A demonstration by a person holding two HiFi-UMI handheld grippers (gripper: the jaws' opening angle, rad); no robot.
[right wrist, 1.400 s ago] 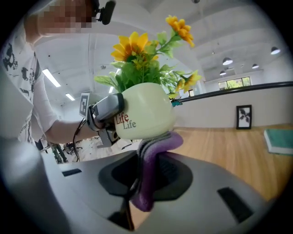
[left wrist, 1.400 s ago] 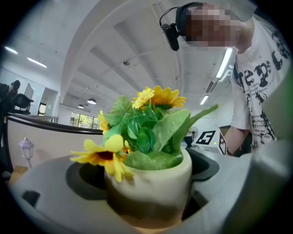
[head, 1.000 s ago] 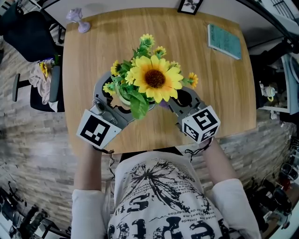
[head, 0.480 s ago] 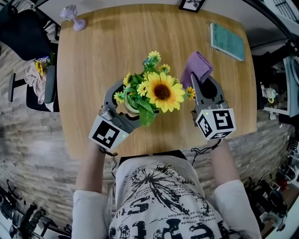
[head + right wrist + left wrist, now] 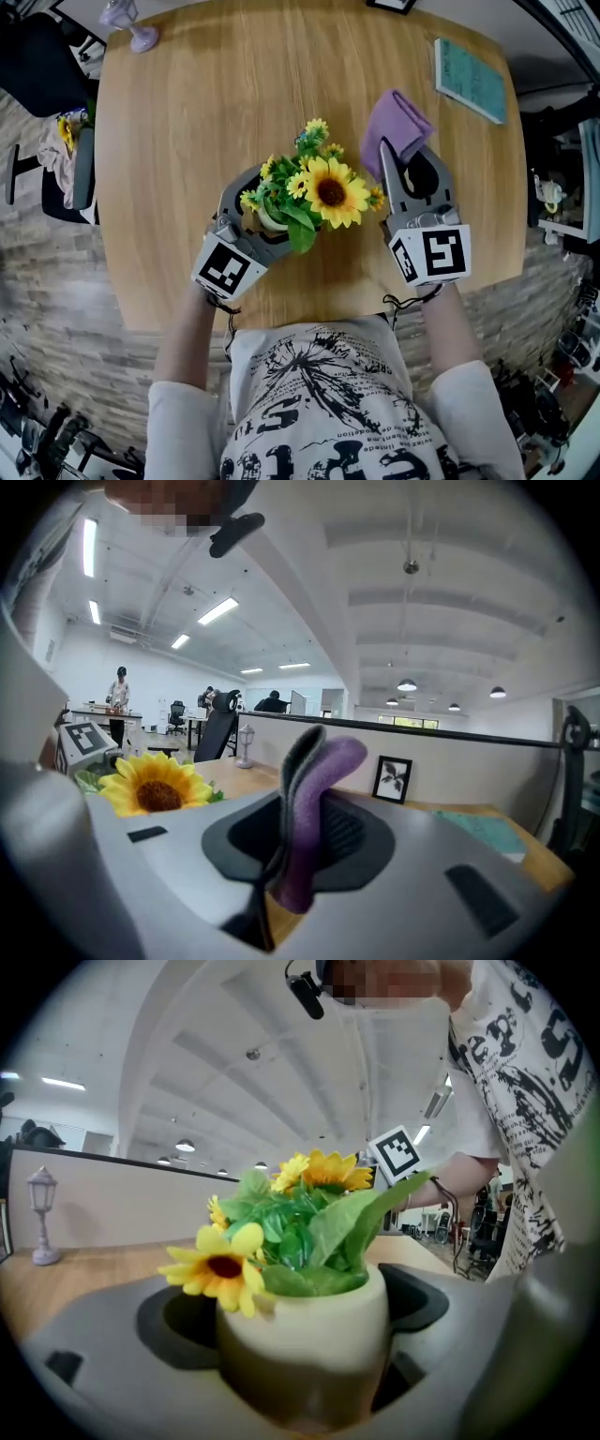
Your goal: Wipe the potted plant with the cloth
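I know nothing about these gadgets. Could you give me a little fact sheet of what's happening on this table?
Setting: wooden table
Left tongs: clasped around a cream flower pot
Plant: artificial sunflowers with green leaves
Right tongs: pinching a folded purple cloth
Cloth and plant: apart, cloth beside the flowers, not touching
Also there: teal book, lilac lamp ornament, both at far corners

A light wooden table [image 5: 187, 141] with rounded corners carries a small lilac lantern figurine [image 5: 131, 23] at its far left corner. A black picture frame [image 5: 394, 5] stands at the far edge, and a teal book [image 5: 471, 77] lies far right. The potted plant [image 5: 309, 192] is near the middle, possibly resting on the wood.
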